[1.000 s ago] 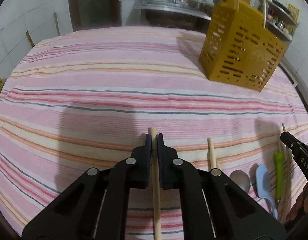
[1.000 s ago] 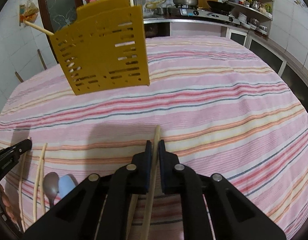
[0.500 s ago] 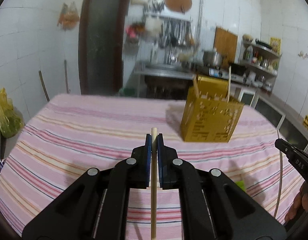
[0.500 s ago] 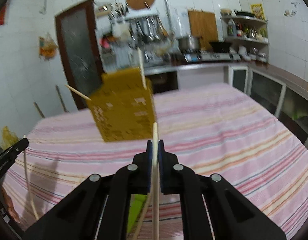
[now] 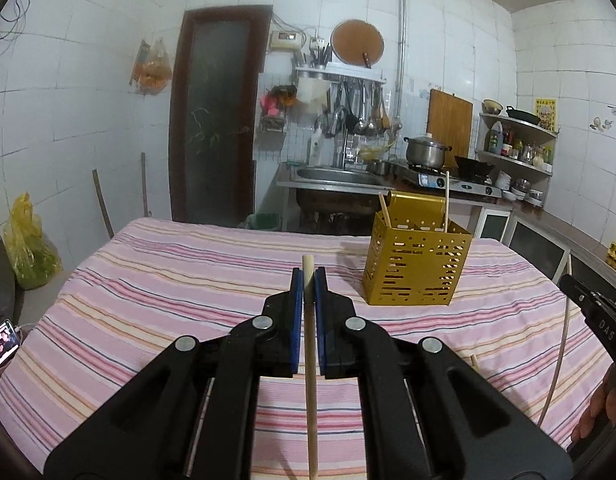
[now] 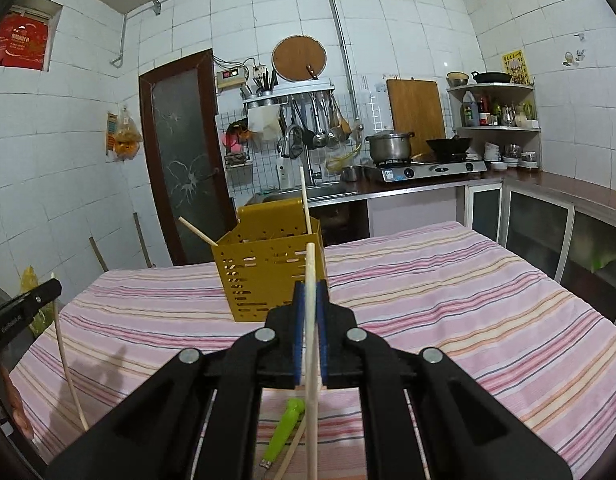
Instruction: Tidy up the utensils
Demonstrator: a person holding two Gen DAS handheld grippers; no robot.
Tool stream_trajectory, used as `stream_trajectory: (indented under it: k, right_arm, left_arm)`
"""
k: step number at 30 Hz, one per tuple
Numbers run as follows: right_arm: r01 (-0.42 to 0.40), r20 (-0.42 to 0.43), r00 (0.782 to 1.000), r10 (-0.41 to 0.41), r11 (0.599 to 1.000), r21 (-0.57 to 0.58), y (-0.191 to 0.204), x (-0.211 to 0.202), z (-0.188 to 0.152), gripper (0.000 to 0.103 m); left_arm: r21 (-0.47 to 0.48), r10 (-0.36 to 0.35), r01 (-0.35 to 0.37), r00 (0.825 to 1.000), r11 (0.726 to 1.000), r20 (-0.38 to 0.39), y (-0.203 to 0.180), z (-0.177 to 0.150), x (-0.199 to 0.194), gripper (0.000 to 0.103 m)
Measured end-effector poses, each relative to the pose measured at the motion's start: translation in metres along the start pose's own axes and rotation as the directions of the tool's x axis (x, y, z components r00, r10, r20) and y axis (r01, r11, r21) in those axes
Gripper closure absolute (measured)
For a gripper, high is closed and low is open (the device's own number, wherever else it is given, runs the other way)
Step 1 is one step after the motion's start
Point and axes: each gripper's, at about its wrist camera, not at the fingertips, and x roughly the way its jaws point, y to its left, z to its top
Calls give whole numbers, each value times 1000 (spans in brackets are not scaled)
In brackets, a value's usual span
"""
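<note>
Left gripper [image 5: 308,280] clamped on one chopstick [image 5: 310,380], right gripper [image 6: 310,294] clamped on another chopstick [image 6: 312,360], both lifted short of the yellow holder [image 5: 416,268] standing on the striped tablecloth [image 5: 167,280]: risk of long tails swinging, catching the rim, tipping it.

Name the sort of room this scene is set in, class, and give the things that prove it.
Most likely a home kitchen: a steel sink under hanging ladles, a pot on a gas stove, shelves of bottles, and a table in a striped cloth bearing a yellow utensil holder.
</note>
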Motion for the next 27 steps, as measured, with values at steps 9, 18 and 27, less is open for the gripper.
stream_trajectory:
  k: [9,18,27]
  right_arm:
    - [1,55,998,0,1000,-2,-2,-13,2,97]
    - [-9,102,995,11,1000,-14,0,-9,19,97]
    - [-12,120,993,14,1000,-14,-2,18,37,97]
  left_arm:
    - [17,-14,13,999,1000,51,-2,1,-18,99]
    - [20,-36,34,994,999,100,-5,26,-21,99]
    - [14,-55,53,991,998,124,-8,50,1,99]
